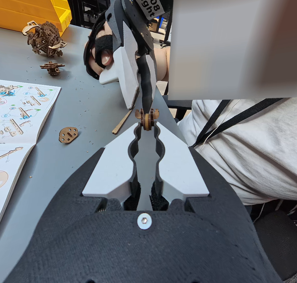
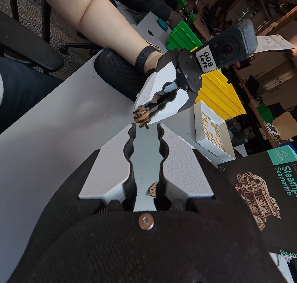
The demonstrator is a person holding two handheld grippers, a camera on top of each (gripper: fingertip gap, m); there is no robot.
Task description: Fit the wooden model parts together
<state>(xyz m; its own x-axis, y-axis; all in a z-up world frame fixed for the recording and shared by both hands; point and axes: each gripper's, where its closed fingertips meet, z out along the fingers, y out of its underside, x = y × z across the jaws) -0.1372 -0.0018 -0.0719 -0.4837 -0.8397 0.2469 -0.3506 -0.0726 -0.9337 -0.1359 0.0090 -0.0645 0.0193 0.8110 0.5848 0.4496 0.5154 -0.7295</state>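
Note:
My left gripper (image 1: 147,125) is shut on a small wooden gear assembly (image 1: 146,120), a stack of dark toothed discs with a pale ring, held above the grey table (image 1: 80,114). My right gripper (image 2: 146,125) is open; its fingertips sit just short of the assembly (image 2: 141,117), with the assembly's short shaft pointing into the gap. In the left wrist view the right gripper (image 1: 147,109) comes down from above and reaches the assembly's top. In the right wrist view the left gripper (image 2: 142,112) clamps the assembly from the far side.
A partly built wooden model (image 1: 44,39), a small sub-assembly (image 1: 52,68), a flat holed disc (image 1: 68,134) and a thin wooden stick (image 1: 122,122) lie on the table. An open instruction booklet (image 1: 24,114) and yellow bin (image 1: 32,6) are left. A white ring box (image 2: 209,130) and black kit box (image 2: 265,186) are right. The grippers are tip to tip, or close to it.

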